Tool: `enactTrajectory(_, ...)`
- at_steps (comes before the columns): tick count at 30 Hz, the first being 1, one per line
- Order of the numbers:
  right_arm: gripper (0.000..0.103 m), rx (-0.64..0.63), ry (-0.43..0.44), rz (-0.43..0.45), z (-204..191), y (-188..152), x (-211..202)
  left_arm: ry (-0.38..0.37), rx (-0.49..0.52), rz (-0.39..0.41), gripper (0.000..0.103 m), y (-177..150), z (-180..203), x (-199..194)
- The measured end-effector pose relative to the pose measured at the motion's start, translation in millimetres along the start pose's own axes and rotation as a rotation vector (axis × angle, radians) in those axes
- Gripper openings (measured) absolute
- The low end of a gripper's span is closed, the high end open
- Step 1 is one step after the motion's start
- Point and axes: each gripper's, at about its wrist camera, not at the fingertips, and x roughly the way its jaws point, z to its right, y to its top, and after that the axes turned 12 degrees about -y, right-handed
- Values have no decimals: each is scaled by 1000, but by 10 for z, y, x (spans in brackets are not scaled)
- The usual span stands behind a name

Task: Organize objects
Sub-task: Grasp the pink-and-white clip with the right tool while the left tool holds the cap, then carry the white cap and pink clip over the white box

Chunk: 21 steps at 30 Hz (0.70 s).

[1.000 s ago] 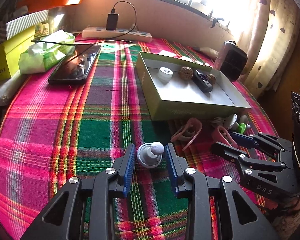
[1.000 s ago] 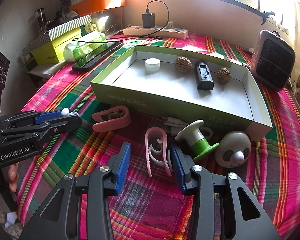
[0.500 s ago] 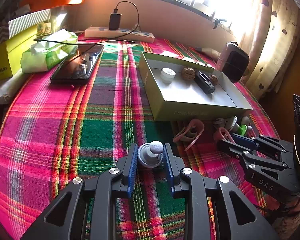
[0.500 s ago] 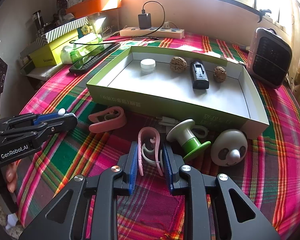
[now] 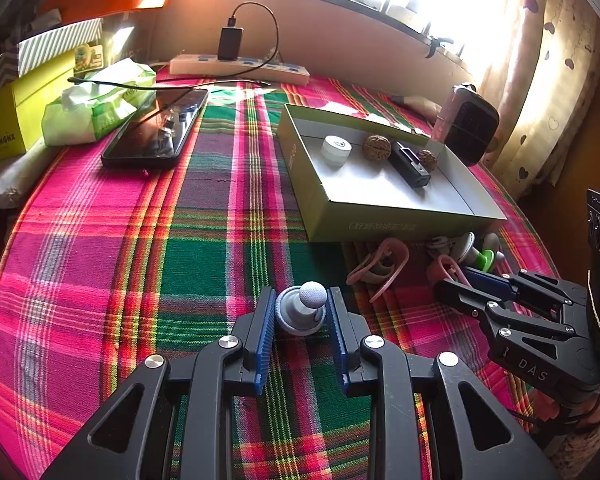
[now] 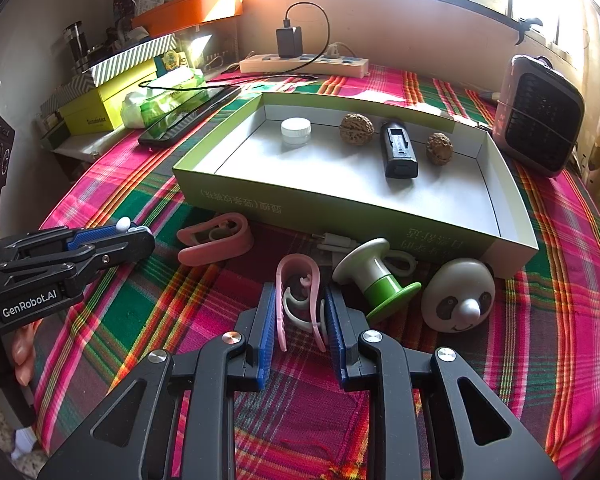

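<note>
Bottom centre, both wrist views: my left gripper [image 5: 300,312] sits clamped on the grey knob [image 5: 302,310]; my right gripper [image 6: 300,314] pinches the pink clip [image 6: 298,300]. Its side reads "DAS" from the left; "GenRobot.AI" marks the left gripper, seen mid-left. Box [image 6: 340,216] print unreadable.

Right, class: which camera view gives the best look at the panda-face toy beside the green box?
The right wrist view: the panda-face toy lies close and whole, face toward the camera, by the green box. The left wrist view shows only a small pale sliver beyond the green-and-white spool; its face is hidden.
</note>
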Motion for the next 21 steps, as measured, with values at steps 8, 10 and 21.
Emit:
enactTrajectory(8, 25, 2, 2, -1, 7, 1, 0, 5, 4, -8, 23, 14, 3, -1)
enactTrajectory(10, 25, 6, 5, -2, 19, 5, -7, 6, 6, -5, 23, 21, 15, -15)
enactTrajectory(21, 25, 26, 29, 17, 96, 59, -116, 3, 34, 18, 23, 118, 149, -124)
